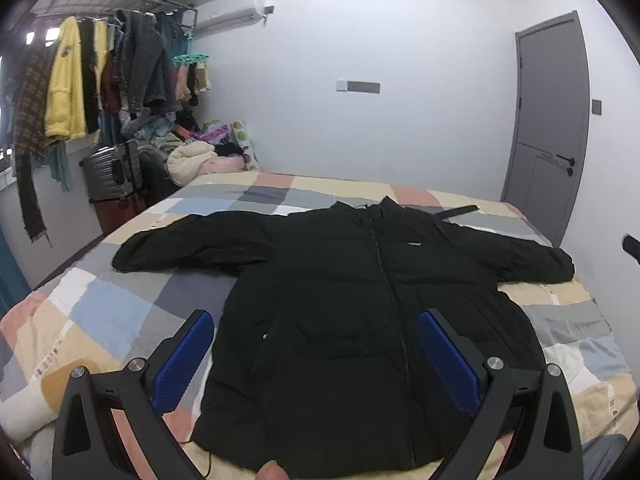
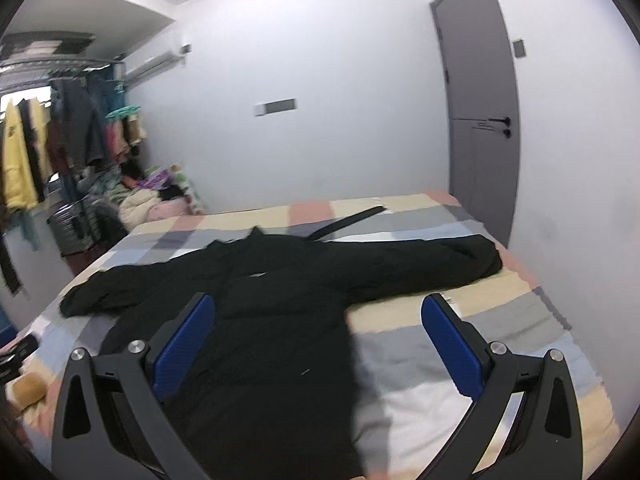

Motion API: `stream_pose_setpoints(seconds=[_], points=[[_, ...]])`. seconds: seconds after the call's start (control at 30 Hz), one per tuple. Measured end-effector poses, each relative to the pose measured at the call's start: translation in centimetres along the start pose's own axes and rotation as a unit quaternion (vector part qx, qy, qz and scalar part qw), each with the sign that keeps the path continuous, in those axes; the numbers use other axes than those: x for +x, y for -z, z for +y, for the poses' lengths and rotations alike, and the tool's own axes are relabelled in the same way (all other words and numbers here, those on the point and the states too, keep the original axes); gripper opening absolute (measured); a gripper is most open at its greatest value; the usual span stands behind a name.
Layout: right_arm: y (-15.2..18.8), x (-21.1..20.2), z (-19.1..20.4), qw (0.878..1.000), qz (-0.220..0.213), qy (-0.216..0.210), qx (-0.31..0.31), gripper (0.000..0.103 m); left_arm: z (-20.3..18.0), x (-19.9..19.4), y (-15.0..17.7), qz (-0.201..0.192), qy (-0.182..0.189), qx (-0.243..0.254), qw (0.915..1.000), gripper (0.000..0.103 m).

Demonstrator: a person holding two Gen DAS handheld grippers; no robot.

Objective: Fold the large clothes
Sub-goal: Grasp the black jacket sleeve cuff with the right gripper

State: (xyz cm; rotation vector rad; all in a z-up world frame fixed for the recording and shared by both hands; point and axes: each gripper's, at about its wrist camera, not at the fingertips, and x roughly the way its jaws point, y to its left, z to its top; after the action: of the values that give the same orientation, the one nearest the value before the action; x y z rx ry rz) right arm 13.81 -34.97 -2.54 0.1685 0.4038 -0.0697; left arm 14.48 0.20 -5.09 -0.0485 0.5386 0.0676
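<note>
Left wrist view looks down on a black jacket (image 1: 360,312) lying flat, front up, on a bed (image 1: 100,320) with a checked cover. Its zip runs up the middle to the collar at the far end, and both sleeves are spread straight out to the sides. The left claw (image 1: 316,334) hangs above the jacket's near hem with its blue pads (image 1: 188,356) spread wide, holding nothing. A fingertip (image 1: 272,471) shows at the bottom edge, just in front of the hem.

From the right wrist view, which is a little blurred, the right claw (image 2: 318,320) is also spread wide and empty, above the jacket's right side, one pad over the black cloth and the other over bare cover. A dark strap (image 2: 348,220) lies on the bed beyond the jacket's collar.

Beyond the jacket's left sleeve stands a rack (image 1: 100,72) of hanging clothes, with a suitcase (image 1: 110,172) below it. A grey door (image 1: 548,128) stands past the right sleeve.
</note>
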Motion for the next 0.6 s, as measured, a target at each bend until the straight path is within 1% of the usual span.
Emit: stream_pose_setpoints(seconds=[0.07, 0.17, 0.2, 0.23, 0.33, 0.43, 0.47, 0.5, 0.6], points=[[-0.6, 2.9, -2.4, 1.000, 0.010, 0.008, 0.022, 0.102, -0.3, 1.7, -0.1, 0.007, 0.006, 0.011, 0.9999, 0.103], [-1.1, 7.4, -6.3, 0.998, 0.028, 0.034, 0.046, 0.094, -0.8, 4.0, 0.1, 0.013, 0.003, 0.029, 0.9995, 0.103], [-1.2, 8.7, -7.4, 0.997, 0.032, 0.041, 0.054, 0.092, -0.9, 5.1, 0.2, 0.015, 0.004, 0.032, 0.9994, 0.103], [-1.2, 10.6, -9.4, 0.996, 0.038, 0.048, 0.071, 0.092, -1.0, 5.9, 0.4, 0.017, 0.004, 0.034, 0.9992, 0.103], [-0.7, 14.8, -13.4, 0.990, 0.055, 0.052, 0.122, 0.088, -1.2, 8.5, 0.8, 0.028, 0.002, 0.037, 0.9989, 0.103], [0.8, 20.3, -18.5, 0.976, 0.078, 0.055, 0.194, 0.084, -1.2, 11.2, 1.6, 0.041, 0.001, 0.033, 0.9986, 0.103], [1.4, 21.6, -19.6, 0.972, 0.083, 0.055, 0.212, 0.080, -1.0, 12.2, 1.9, 0.048, 0.003, 0.026, 0.9985, 0.103], [2.2, 23.5, -21.3, 0.966, 0.088, 0.055, 0.237, 0.078, -0.9, 13.1, 2.2, 0.055, 0.004, 0.020, 0.9983, 0.103], [3.7, 27.3, -24.4, 0.950, 0.092, 0.060, 0.291, 0.076, -0.5, 15.4, 2.8, 0.073, -0.002, 0.013, 0.9973, 0.103]])
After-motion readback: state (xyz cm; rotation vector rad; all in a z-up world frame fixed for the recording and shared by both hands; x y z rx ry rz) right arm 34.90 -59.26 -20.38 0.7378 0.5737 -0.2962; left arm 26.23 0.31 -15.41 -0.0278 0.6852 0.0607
